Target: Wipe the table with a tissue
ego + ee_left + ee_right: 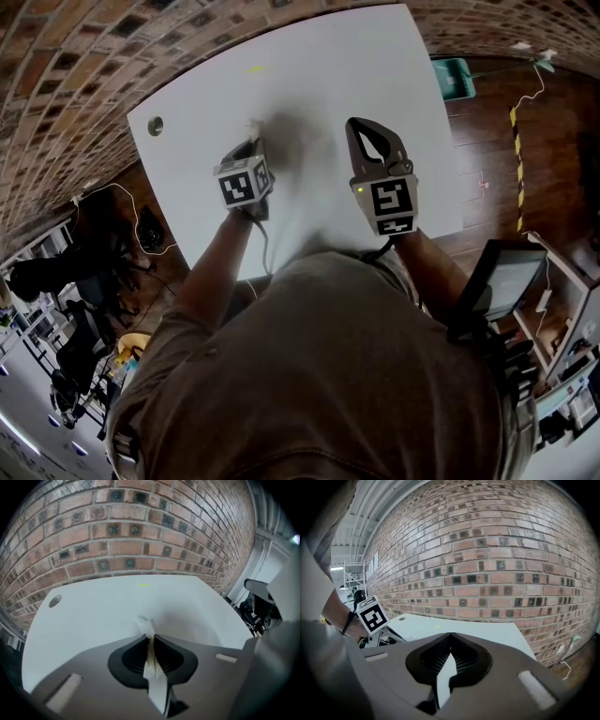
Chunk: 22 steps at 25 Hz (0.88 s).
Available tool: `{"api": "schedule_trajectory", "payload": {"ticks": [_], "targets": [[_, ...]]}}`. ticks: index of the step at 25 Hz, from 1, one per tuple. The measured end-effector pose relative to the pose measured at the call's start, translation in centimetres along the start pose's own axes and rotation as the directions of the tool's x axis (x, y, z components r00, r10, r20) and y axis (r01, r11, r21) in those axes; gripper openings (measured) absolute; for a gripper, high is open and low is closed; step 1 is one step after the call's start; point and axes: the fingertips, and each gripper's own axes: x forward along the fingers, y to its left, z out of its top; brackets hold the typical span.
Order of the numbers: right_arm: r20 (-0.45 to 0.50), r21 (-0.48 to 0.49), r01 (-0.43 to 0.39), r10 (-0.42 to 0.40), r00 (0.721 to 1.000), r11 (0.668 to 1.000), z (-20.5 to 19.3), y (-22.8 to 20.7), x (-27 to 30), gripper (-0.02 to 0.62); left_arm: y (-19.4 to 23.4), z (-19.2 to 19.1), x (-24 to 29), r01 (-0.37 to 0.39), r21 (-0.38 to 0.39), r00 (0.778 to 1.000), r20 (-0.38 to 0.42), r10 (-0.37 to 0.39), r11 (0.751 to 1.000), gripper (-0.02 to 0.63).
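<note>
A white tissue (146,627) is pinched between the jaws of my left gripper (149,637), which is shut on it. Its crumpled end sticks out past the tips and rests on the white table (93,616). From the head view the left gripper (252,142) sits at mid-table with the tissue (253,127) showing just beyond it. My right gripper (362,124) hovers over the table's right half, a hand's width from the left one. Its jaws meet at the tips with nothing between them, as the right gripper view (450,635) shows.
A round cable hole (155,125) is near the table's far left corner, and a small yellow mark (254,68) lies near the far edge. A brick wall (131,531) stands behind the table. A teal bin (457,77) sits on the wooden floor to the right.
</note>
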Motion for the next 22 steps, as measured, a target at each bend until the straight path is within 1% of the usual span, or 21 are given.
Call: {"api": "schedule_trajectory", "payload": {"ticks": [6,11,14,18,22], "targets": [[0.002,0.008,0.017,-0.017,1.0,1.0,-0.3,-1.1,-0.6,0.014,-3.8,0.5,0.8,0.06,0.056,0.998,-0.011,-0.059,0.997,0.031],[0.001,0.016,0.029,-0.029,1.0,0.999,-0.5,-1.9,-1.0,0.014,-7.1,0.5,1.3,0.113,0.11,0.993,-0.025,-0.111,0.987,0.031],[-0.006,0.019,0.035,-0.035,0.999,0.999,-0.6,-2.3,-1.1,0.014,-8.3,0.3,1.5,0.138,0.127,0.99,-0.04,-0.134,0.982,0.031],[0.0,0.015,0.032,-0.032,0.999,0.999,-0.5,-2.2,-1.2,0.014,-8.8,0.2,1.4,0.146,0.131,0.989,-0.038,-0.142,0.981,0.031],[0.001,0.007,0.022,-0.022,1.0,1.0,-0.3,-1.7,-1.0,0.014,-7.3,0.3,1.2,0.117,0.108,0.993,-0.024,-0.115,0.987,0.031]]}}
